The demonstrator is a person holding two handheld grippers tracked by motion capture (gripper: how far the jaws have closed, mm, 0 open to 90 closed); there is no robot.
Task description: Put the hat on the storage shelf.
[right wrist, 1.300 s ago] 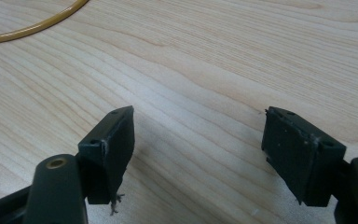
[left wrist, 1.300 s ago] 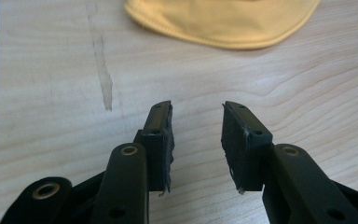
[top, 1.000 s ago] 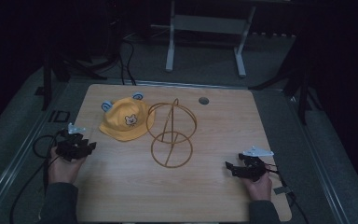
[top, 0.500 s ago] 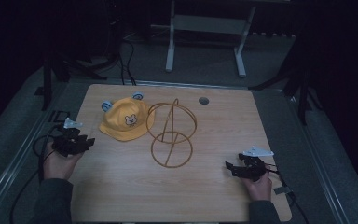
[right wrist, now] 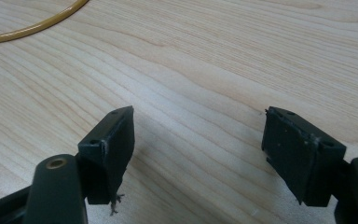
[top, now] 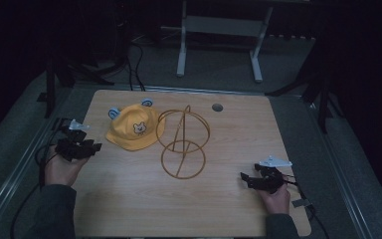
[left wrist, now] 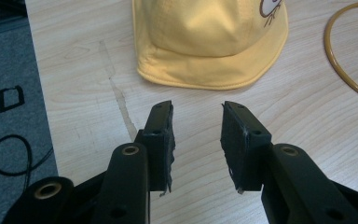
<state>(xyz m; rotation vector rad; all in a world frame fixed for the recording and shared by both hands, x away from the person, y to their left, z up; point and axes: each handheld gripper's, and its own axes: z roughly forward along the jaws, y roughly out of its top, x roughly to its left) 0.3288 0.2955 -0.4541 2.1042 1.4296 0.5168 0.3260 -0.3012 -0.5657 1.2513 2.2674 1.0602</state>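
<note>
nothing is gripped yet: left gripper (top: 95, 147), jaws parted and just narrowed with nothing between, is aimed at the yellow hat (top: 134, 128) centre-left beside the wire stand (top: 183, 142); right gripper (top: 243, 178) rests open at lower right.

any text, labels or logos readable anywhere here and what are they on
"ID": dark letters on the grey floor mat left of the table, in the left gripper view; possibly part of a longer marking.
Yellow hat: a small bear-face picture on its front, no words readable.
Wire hat stand, both grippers: no markings readable.
</note>
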